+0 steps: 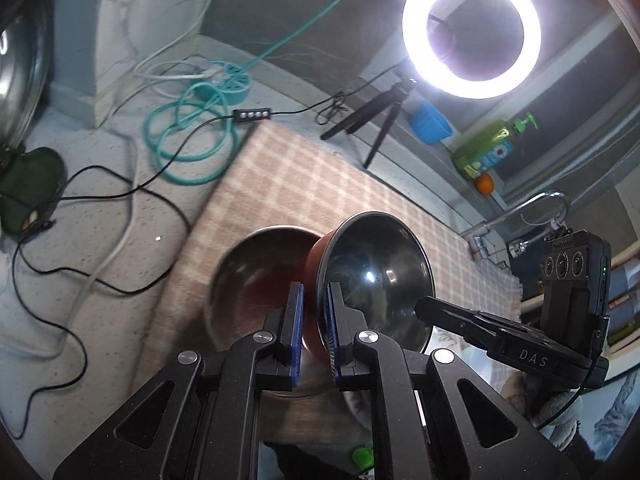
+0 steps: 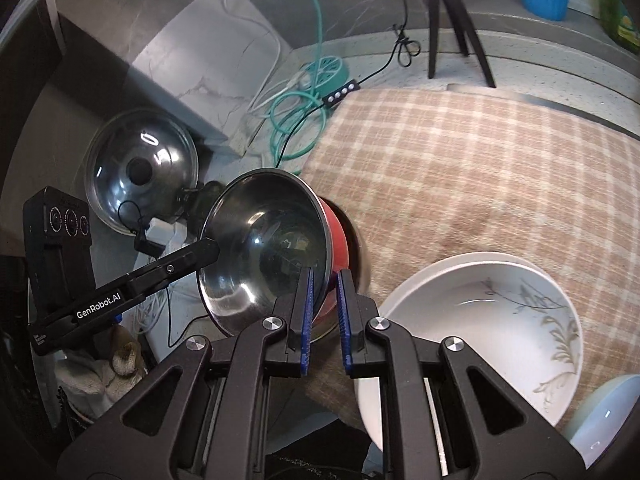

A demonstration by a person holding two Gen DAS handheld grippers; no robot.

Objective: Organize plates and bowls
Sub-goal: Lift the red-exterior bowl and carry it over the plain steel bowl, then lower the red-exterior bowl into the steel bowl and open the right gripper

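Blue-padded jaws of the left gripper [image 1: 314, 322] pinch the rim wall of a red bowl [image 1: 316, 280] with a steel inside, one pad against the red outer wall and the other inside the bowl. The right gripper [image 2: 325, 312] clamps the same red bowl [image 2: 338, 236] at another part of its rim, its jaws narrowed onto the wall in the same way, so both tools hold the one bowl tilted on edge above the checked cloth [image 2: 480, 168]. Just behind the tilted bowl sits a second steel bowl [image 1: 256, 272], upright on the cloth, its rim partly hidden by the red one; whether the two touch cannot be told. Nearer the right gripper, a white plate [image 2: 472, 332] with a grey leaf pattern lies on the cloth, and a pale blue dish [image 2: 604, 416] shows at its edge in the lower right corner. Beyond the cloth, on the speckled bench [image 1: 100, 240], lie a coiled teal hose [image 1: 188, 136], black cables and a glass pot lid [image 2: 142, 168] leaning at the wall. Farther back stand a lit ring light [image 1: 472, 28] on a small black tripod [image 1: 372, 120], a blue cup [image 1: 430, 122], a green soap bottle [image 1: 488, 148] and a chrome tap [image 1: 532, 208].
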